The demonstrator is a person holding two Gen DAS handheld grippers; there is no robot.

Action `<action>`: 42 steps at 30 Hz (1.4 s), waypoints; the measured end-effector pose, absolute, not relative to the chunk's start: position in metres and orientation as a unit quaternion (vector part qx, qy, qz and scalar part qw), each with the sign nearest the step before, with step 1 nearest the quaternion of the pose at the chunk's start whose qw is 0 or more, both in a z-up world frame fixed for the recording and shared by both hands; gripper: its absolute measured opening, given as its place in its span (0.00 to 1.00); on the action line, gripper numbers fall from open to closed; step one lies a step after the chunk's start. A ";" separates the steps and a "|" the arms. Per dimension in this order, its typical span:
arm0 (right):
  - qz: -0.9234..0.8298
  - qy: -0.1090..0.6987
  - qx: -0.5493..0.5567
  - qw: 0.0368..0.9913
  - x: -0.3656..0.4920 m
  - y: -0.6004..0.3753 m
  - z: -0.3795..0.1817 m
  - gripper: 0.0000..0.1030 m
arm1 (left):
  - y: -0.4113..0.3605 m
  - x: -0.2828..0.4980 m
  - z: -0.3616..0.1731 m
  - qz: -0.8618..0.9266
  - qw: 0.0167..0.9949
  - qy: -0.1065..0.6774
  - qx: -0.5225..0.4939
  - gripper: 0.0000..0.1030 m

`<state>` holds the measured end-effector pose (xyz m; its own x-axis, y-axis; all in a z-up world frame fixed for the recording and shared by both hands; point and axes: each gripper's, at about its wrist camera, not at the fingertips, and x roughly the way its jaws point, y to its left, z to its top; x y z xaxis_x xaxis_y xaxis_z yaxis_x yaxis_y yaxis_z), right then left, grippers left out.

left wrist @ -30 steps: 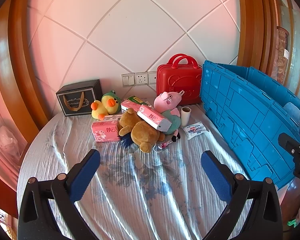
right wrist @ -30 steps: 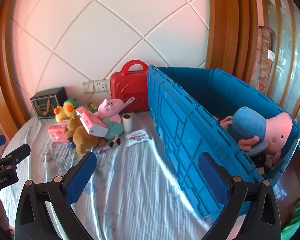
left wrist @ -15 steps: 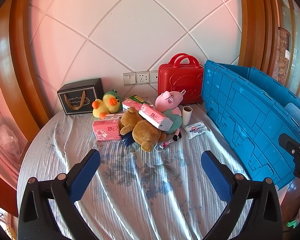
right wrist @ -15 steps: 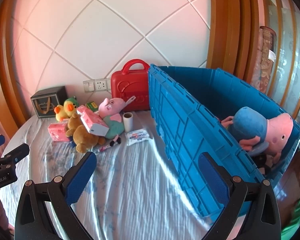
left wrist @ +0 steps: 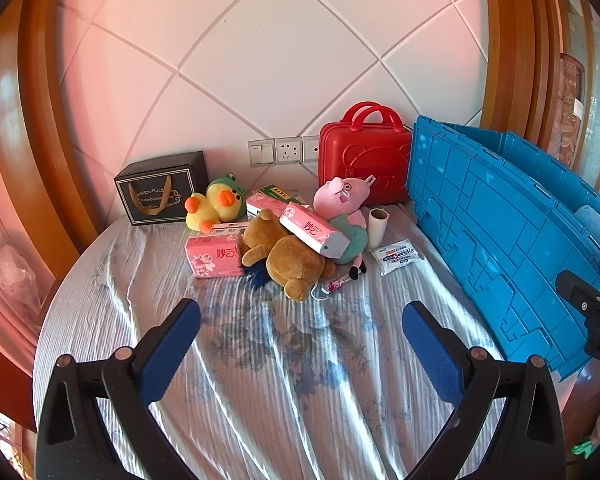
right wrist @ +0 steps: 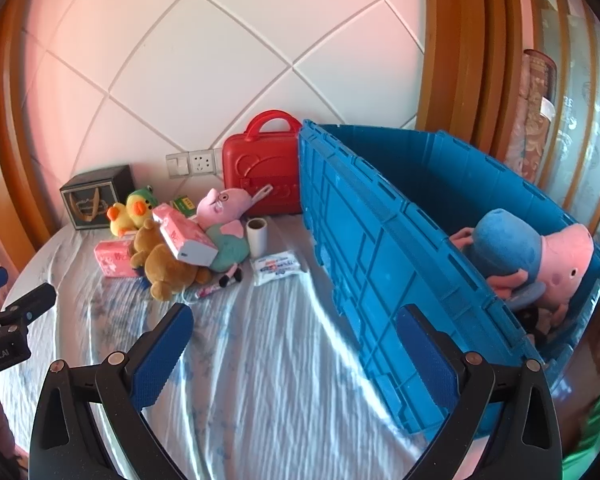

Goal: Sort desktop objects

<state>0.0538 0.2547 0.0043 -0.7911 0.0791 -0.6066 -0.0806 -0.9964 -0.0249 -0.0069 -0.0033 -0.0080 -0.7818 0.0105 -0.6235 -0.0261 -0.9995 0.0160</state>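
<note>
A pile of objects lies at the far side of the table: a brown teddy bear [left wrist: 290, 258], a pink pig plush [left wrist: 340, 204], a yellow duck plush [left wrist: 216, 206], pink tissue packs [left wrist: 216, 256] and a white wipes packet [left wrist: 398, 256]. A blue crate [right wrist: 380, 248] stands at the right with a large pig plush [right wrist: 540, 256] inside. My left gripper [left wrist: 300, 344] is open and empty, short of the pile. My right gripper [right wrist: 292, 348] is open and empty beside the crate's near wall.
A red case [left wrist: 364, 160] and a black gift box [left wrist: 160, 188] stand against the tiled wall. A paper roll [left wrist: 378, 222] stands by the pig plush. The table has a blue floral cloth [left wrist: 284, 360]. Wooden frames flank the wall.
Both views have shifted slightly; the left gripper has drawn a little nearer the pile and tilted. Both grippers stay open and empty. No object has moved.
</note>
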 end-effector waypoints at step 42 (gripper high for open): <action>0.862 0.016 -0.506 -0.036 -0.217 0.214 -0.164 1.00 | -0.036 -0.263 -0.196 0.858 0.008 0.005 -0.514 0.99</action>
<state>-0.2166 0.2140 -0.1642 -0.4860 -0.0778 -0.8705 0.0462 -0.9969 0.0632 -0.2627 -0.0358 -0.1964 -0.4712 0.0084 -0.8820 -0.0187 -0.9998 0.0005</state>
